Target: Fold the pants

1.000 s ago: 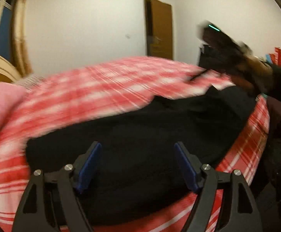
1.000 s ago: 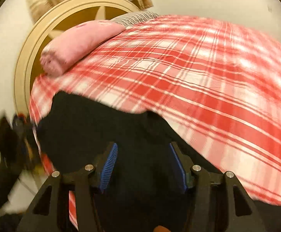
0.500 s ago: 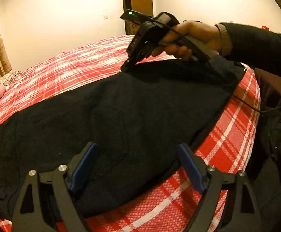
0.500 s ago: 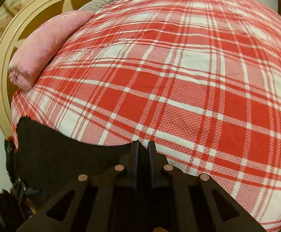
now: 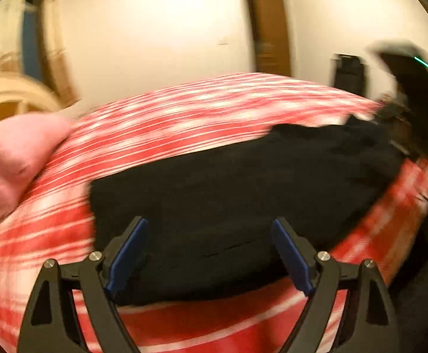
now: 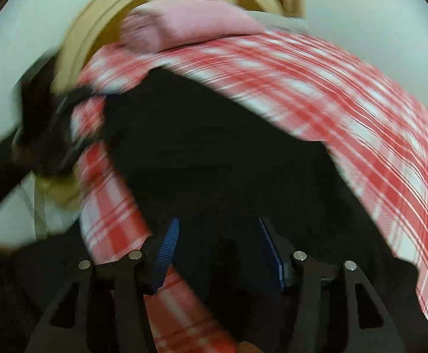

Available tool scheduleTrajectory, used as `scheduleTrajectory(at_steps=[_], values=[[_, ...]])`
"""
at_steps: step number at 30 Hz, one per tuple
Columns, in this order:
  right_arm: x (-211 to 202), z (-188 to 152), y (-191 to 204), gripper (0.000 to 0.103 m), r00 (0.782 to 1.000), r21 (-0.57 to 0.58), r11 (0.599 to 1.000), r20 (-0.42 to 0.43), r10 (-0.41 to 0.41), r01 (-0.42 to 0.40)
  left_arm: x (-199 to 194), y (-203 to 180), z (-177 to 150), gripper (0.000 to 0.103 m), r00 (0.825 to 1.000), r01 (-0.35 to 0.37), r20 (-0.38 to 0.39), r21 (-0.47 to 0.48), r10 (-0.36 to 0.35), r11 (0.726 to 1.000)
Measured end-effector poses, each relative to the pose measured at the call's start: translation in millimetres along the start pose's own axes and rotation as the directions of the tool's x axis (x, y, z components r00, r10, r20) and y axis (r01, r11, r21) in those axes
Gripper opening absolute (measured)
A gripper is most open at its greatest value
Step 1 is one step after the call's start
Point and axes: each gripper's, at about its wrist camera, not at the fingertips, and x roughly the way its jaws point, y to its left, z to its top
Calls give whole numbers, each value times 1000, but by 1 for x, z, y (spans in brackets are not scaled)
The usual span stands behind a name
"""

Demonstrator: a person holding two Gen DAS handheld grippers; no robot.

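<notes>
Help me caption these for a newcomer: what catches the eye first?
The black pants lie as a dark slab across the middle of the red plaid bedspread, near its front edge. A pink pillow sits at the far left by the headboard. In front, the left gripper and right gripper both stand open over the pants, holding nothing.
</notes>
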Motion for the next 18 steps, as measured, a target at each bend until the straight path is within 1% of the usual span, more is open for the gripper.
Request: scheduleTrajectory(at_steps=[1, 2, 3, 5, 6, 8, 11, 13, 14, 15, 16, 18], values=[[4, -5, 15, 56, 1000, -35, 999, -6, 3, -4, 0, 7, 0, 88, 1000, -20, 2, -21, 20, 1000], [9, -9, 27, 56, 1000, -67, 998, -11, 8, -9, -1, 20, -1, 88, 999, -37, 5, -70, 38, 997], [13, -11, 35, 56, 1000, -94, 996, -8, 2, -2, 0, 27, -3, 88, 1000, -29, 5, -104, 29, 994], [26, -8, 44, 52, 1000, -114, 993, -15, -15, 13, 11, 40, -6, 89, 1000, 18, -11, -181, -20, 983], [33, -6, 46, 50, 1000, -121, 993, -20, -15, 13, 14, 42, -7, 89, 1000, 10, -20, -202, -14, 979], [44, -3, 49, 39, 997, -147, 987, -16, -70, 67, 21, 42, -9, 89, 999, 1, -33, -215, -9, 977], [54, -6, 49, 38, 996, -177, 981, -42, -82, 73, 31, 38, -11, 89, 998, -25, -62, -198, 13, 980], [52, -9, 51, 37, 995, -204, 975, -30, -98, 89, 36, 39, -12, 90, 997, -32, -75, -194, 18, 980], [47, -11, 51, 35, 994, -209, 973, -30, -102, 94, 37, 42, -15, 91, 996, -33, -83, -202, 17, 979], [46, -11, 51, 23, 994, -212, 972, -26, -106, 98, 38, 43, -16, 93, 996, -32, -88, -210, 14, 977], [44, -12, 50, 2, 993, -218, 970, -20, -115, 108, 40, 46, -18, 93, 995, -29, -97, -225, 7, 974], [43, -13, 54, 1, 993, -235, 966, -20, -120, 112, 41, 52, -20, 93, 995, -21, -100, -255, -5, 967]])
